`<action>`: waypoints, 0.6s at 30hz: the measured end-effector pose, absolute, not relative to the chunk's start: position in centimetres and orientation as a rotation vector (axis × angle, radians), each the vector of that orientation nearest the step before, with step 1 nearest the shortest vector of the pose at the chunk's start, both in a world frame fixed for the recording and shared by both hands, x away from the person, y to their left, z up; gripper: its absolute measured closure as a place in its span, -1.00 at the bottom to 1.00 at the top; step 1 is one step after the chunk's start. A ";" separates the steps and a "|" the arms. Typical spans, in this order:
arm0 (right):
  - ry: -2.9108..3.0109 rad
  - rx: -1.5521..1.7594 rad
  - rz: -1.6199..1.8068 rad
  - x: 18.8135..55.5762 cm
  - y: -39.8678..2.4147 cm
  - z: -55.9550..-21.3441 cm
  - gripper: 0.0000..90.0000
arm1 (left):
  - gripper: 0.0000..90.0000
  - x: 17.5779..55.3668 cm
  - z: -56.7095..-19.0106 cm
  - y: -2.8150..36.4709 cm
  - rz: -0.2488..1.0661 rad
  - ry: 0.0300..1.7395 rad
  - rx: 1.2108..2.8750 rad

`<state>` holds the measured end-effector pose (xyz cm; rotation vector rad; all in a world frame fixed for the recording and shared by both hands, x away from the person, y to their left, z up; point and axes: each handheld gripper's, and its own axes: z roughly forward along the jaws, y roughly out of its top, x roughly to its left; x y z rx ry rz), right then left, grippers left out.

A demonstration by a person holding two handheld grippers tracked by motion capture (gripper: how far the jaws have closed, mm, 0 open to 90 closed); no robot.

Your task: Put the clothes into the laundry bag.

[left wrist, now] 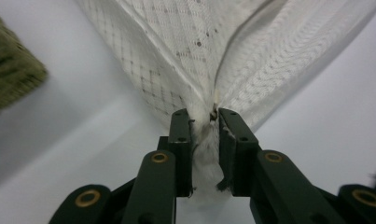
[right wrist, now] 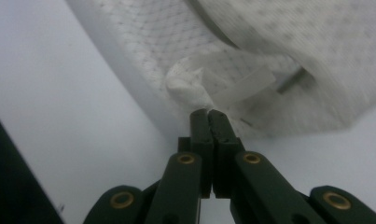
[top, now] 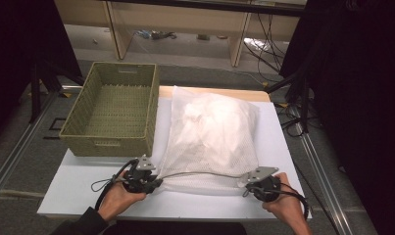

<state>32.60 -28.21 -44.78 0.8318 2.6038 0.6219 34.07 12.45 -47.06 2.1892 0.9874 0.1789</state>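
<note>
Mesh laundry bag (top: 212, 134), stuffed white, lies mid-table at three o'clock of the green wicker basket (top: 114, 108). We hold its near edge at both corners: left gripper (top: 153, 184) has bunched mesh pinched between its jaws, right gripper (top: 247, 187) has jaws pressed together on the corner fabric.

No writing, label, brand, number or sign can be read anywhere here. The white mesh bag (top: 212, 134) carries no legible print (its fabric tab in the right gripper view is blank and blurred). The woven green basket (top: 111, 110) just left of the bag bears no tag, and the white desk (top: 87, 186) under the bag is plain.
</note>
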 end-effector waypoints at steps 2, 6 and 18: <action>2.601 0.865 0.627 32.0 -29.0 -44.6 1.00 | 0.82 33.5 -47.1 12.9 0.173 0.980 2.205; 2.586 0.908 0.650 31.2 -30.6 -44.7 1.00 | 0.97 33.1 -47.5 13.6 0.185 0.983 2.233; 2.571 1.108 0.685 28.5 -33.7 -45.3 0.99 | 0.98 33.2 -47.5 14.0 0.213 0.962 2.269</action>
